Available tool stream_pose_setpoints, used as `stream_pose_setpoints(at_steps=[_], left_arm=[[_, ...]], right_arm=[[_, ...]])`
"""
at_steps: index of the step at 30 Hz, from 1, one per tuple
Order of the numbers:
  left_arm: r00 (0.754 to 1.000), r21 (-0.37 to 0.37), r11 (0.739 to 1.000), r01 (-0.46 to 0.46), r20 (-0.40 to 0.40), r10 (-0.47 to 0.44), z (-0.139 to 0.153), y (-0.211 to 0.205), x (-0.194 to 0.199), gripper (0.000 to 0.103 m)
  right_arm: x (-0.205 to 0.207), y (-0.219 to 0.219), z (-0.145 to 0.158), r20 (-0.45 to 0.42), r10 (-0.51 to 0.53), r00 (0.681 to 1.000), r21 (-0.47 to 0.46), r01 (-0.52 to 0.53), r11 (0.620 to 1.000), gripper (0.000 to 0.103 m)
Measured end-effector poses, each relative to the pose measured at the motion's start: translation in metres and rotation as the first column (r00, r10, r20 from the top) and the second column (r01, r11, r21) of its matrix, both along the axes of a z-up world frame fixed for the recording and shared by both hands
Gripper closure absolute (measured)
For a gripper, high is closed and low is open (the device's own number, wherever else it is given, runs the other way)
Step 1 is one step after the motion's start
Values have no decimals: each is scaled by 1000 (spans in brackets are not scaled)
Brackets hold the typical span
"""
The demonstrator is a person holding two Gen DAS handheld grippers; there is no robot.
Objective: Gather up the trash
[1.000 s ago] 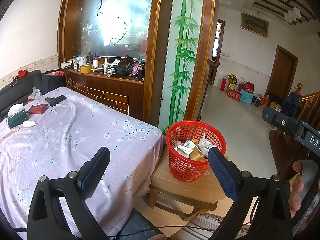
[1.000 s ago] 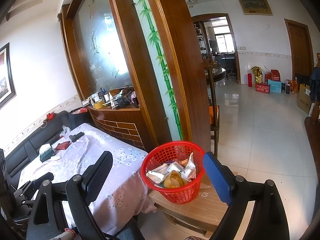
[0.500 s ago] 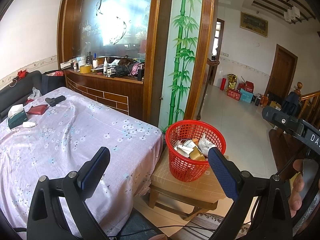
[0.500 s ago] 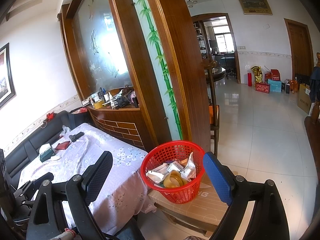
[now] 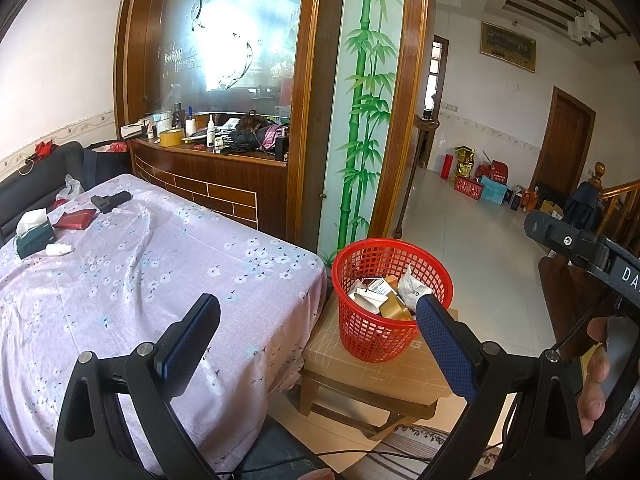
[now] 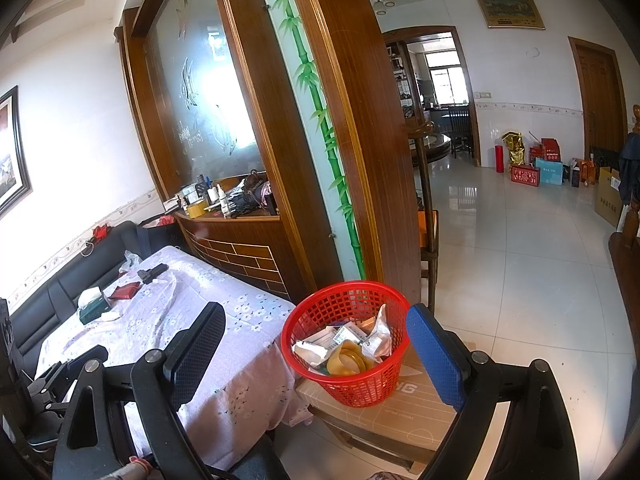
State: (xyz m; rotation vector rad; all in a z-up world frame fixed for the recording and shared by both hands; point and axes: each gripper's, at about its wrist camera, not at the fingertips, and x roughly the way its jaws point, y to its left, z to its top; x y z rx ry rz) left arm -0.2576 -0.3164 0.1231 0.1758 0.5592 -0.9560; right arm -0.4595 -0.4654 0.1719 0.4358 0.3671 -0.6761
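A: Sitting on a cardboard box (image 5: 384,372), the red basket (image 5: 394,300) stands just right of the bed (image 5: 132,276) corner, trash (image 6: 344,346) inside: wrappers, a tape roll.

B: Grippers?

A: Left gripper (image 5: 318,334) fingers wide, nothing between them. Right gripper (image 6: 316,346) the same, basket framed between its pads.

B: Left on the bed?

A: Far from the basket: tissue box (image 5: 34,234), red packet (image 5: 76,219), a small white bottle, possibly.
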Motion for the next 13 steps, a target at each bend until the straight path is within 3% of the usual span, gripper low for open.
stream_pose_setpoints(at_steps=[13], left_arm=[[999, 2, 999, 36, -8, -36, -10, -2, 8, 5]], right_arm=[[1, -5, -4, -6, 2, 1000, 8, -2, 1000, 8]])
